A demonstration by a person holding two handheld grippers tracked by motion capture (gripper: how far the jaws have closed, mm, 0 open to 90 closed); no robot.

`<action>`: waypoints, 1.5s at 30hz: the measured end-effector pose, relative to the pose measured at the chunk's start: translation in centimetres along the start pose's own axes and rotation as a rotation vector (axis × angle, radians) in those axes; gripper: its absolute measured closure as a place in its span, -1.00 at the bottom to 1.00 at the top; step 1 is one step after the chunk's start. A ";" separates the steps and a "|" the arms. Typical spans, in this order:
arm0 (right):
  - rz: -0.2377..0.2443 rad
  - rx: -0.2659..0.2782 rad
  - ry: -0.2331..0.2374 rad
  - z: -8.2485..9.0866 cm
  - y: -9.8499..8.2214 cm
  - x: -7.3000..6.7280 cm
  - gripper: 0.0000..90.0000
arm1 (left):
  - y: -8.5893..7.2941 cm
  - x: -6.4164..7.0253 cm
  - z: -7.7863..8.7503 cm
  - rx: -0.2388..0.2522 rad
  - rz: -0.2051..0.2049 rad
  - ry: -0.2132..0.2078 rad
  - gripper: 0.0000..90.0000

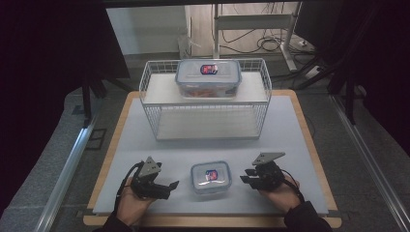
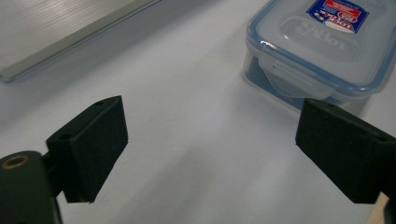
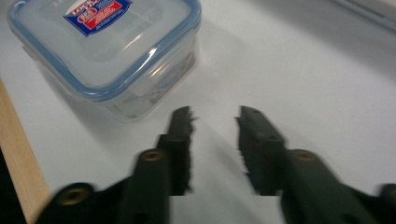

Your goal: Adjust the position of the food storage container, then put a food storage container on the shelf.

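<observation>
My left fingers (image 2: 210,149) are spread wide with nothing between them, just bare bench (image 2: 187,93) under the gap. My right fingers (image 3: 215,140) are only partly apart, a narrow gap, also nothing in it. No grip on anything on either side.

Using the small container (image 1: 210,177) as the landmark: it's a clear lock-lid box with a blue seal and a red and blue sticker on top, sitting flat on the bench near my edge. My left gripper (image 1: 169,185) lies just to its left, tips aimed at it but not touching. My right gripper (image 1: 245,178) lies just to its right, also pointing in at it, also apart from it. So the box sits between the two, untouched. In the left gripper view the small container (image 2: 317,42) is up past the far finger, latch flap facing me. In the right gripper view the small container (image 3: 107,51) is off beyond the near finger, close to the wooden edge of the bench.

Well behind the small container stands a white wire rack (image 1: 205,104), and a bigger container (image 1: 208,77) of the same kind sits on its upper shelf with something orange inside.
</observation>
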State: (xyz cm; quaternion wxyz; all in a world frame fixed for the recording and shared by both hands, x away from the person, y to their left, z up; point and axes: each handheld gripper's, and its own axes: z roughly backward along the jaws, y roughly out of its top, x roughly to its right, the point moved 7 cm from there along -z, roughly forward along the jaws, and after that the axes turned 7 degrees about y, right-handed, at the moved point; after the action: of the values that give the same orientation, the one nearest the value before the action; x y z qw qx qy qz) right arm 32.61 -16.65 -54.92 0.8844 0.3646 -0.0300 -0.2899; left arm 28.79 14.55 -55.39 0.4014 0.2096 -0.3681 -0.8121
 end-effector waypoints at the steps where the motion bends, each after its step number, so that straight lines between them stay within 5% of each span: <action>1: -0.003 0.007 0.002 0.1 0.0 0.0 0.24 | -0.1 0.0 0.1 0.003 0.005 0.000 -0.82; 7: -0.010 0.068 0.025 0.3 0.1 0.4 -0.45 | -0.7 -0.4 0.0 0.014 0.016 0.014 -0.91; 13: -0.019 0.059 0.006 0.1 -0.3 1.0 -0.78 | -0.7 -0.7 -0.3 0.025 0.025 0.024 -0.98; 28: -0.006 0.079 0.018 0.1 0.3 0.6 -0.90 | -0.4 0.7 -0.8 0.009 0.004 -0.032 -0.98; 39: -0.025 0.081 0.047 -0.2 1.7 -0.5 -0.95 | 0.9 2.2 -1.0 0.022 0.067 -0.166 -0.97; 45: -0.037 0.070 0.095 -0.3 2.5 -1.4 -0.65 | 1.6 3.4 -2.2 -0.018 0.103 -0.261 -0.97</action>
State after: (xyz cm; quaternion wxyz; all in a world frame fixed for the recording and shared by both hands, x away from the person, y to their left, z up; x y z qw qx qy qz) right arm 32.80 -14.27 -53.28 0.8660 0.4091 0.0088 -0.2873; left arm 28.96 10.24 -55.71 0.3932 0.0796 -0.4200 -0.8140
